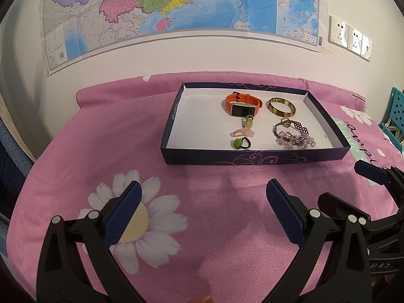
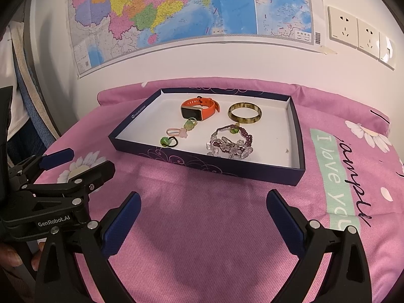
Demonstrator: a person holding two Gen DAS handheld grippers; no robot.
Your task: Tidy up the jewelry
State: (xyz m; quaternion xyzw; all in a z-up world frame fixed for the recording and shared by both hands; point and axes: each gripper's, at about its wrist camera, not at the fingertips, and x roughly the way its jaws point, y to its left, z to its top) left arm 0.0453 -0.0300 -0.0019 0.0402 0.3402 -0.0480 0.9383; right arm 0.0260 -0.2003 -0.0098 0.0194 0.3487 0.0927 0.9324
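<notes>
Both my grippers, left point(image 1: 202, 202) and right point(image 2: 203, 209), hang spread and empty over the pink bedspread point(image 1: 214, 202), short of the dark box lid point(image 1: 252, 155) near the wall. The orange watch point(image 1: 242, 104), bangle point(image 1: 282, 106), three small rings point(image 1: 242, 132) and beaded bracelets point(image 1: 293, 133) all lie grouped inside, so I judge the sorting nearly or wholly done. Its left half is bare and the approach is open; only its raised rim needs clearing.
</notes>
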